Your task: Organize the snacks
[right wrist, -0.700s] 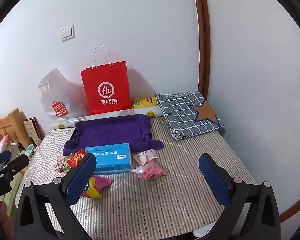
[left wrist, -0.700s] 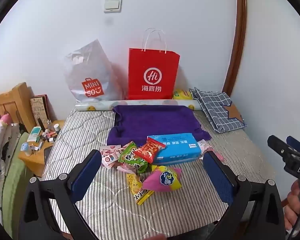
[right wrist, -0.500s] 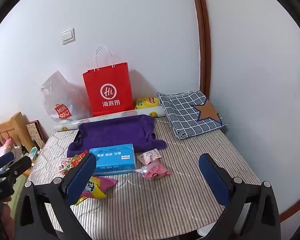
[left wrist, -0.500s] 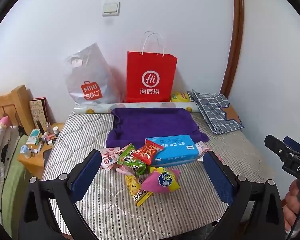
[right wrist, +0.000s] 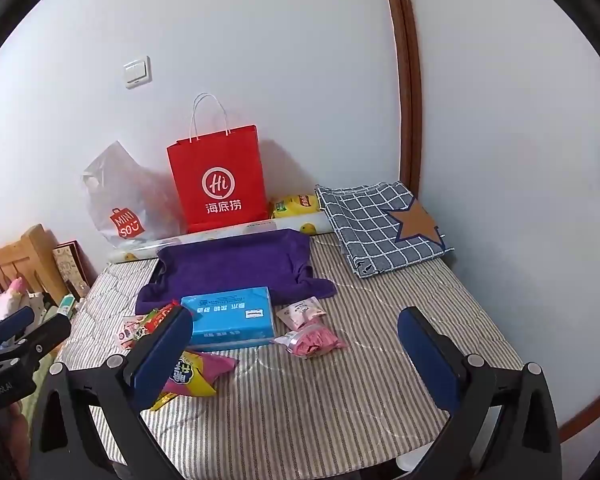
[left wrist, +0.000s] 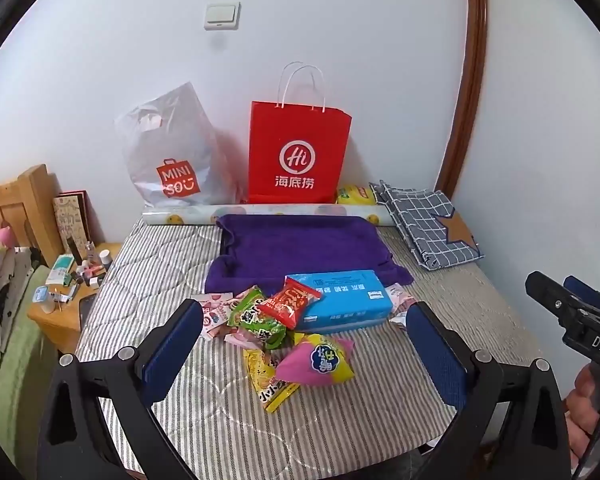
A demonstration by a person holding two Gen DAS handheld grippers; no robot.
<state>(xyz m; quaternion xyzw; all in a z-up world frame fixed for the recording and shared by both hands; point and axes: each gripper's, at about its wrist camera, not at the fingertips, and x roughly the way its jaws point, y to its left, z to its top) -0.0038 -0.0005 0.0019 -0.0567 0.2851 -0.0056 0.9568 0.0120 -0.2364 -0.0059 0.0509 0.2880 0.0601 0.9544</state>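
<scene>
Several snack packets lie in a heap on the striped table cover (left wrist: 172,264): a red packet (left wrist: 290,305), a green one (left wrist: 256,322), a pink and yellow bag (left wrist: 320,362), a yellow packet (left wrist: 270,380). A blue tissue box (left wrist: 346,300) lies behind them. Right of the box (right wrist: 230,318) lie two small pink packets (right wrist: 310,338). My left gripper (left wrist: 306,356) hovers open in front of the heap, holding nothing. My right gripper (right wrist: 296,354) is open too, over bare cover near the pink packets.
A folded purple cloth (left wrist: 300,246) lies behind the box. A red paper bag (left wrist: 298,160) and a white plastic bag (left wrist: 172,156) stand against the wall. A checked cloth (right wrist: 384,226) lies at the back right. A cluttered wooden nightstand (left wrist: 72,292) stands left.
Both views have shifted a little: the bags and snacks sit slightly lower and nearer in the left view, slightly right in the right view. Both grippers stay wide open.
</scene>
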